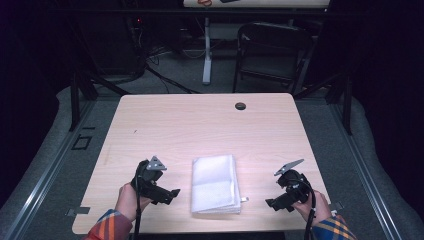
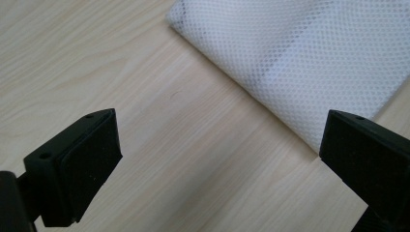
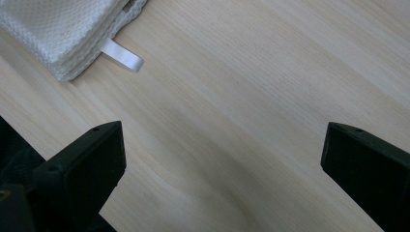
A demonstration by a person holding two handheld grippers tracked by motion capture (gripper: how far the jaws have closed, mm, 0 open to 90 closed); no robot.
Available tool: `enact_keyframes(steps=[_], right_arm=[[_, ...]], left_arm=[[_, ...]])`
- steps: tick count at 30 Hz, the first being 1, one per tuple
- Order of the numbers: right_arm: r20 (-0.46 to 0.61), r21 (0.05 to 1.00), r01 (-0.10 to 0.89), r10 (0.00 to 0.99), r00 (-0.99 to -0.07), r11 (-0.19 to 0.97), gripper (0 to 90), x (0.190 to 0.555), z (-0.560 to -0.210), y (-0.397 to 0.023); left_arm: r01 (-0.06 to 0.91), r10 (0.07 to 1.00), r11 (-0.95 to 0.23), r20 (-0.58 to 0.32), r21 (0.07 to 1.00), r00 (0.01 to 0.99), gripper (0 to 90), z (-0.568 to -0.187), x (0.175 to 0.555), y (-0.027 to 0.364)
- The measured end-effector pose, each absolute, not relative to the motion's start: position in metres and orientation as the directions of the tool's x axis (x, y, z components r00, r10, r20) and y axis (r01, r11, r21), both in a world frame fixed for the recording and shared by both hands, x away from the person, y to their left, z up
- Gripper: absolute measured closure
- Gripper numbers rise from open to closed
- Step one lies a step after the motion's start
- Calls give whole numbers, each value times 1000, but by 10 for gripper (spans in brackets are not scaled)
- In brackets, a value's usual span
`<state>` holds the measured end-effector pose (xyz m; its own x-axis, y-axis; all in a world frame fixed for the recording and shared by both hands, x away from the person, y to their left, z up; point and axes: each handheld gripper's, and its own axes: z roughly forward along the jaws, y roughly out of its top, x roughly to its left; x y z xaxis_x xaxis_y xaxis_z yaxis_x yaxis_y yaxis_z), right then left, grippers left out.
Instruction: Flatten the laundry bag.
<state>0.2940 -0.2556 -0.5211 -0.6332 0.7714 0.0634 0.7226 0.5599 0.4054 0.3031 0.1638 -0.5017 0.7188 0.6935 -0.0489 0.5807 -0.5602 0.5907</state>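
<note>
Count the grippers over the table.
2. The left gripper sits left of the folded white mesh cloth, fingers open; the right gripper sits right of it, fingers open. Neither touches it.

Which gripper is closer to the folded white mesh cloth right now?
The left. The left gripper sits just off the folded white mesh cloth's left edge, jaws open. The right gripper is farther off its right side, near the small tab, also open.
</note>
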Motion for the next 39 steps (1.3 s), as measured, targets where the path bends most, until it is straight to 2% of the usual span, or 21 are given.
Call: enact_keyframes(steps=[13,18,29,32,33,39], right_arm=[[63,410,713,762,-645,570,32,296,-521,-247],[66,400,708,752,-656,582,39,297,-521,-243],[63,398,712,757,-651,579,56,297,-522,-243],[70,399,714,757,-649,575,56,296,-522,-243],[71,395,713,754,-653,579,57,297,-522,-243],[77,395,714,754,-652,577,61,297,-523,-243]], left_arm=[[528,627,-618,-39,583,778,11,-505,301,131],[479,595,-641,-6,600,804,31,-506,296,116],[437,518,-690,-28,577,855,58,-515,295,91],[427,499,-698,-37,575,866,80,-517,294,84],[436,492,-691,-67,576,868,86,-519,295,83],[409,448,-721,-75,559,891,140,-523,293,69]])
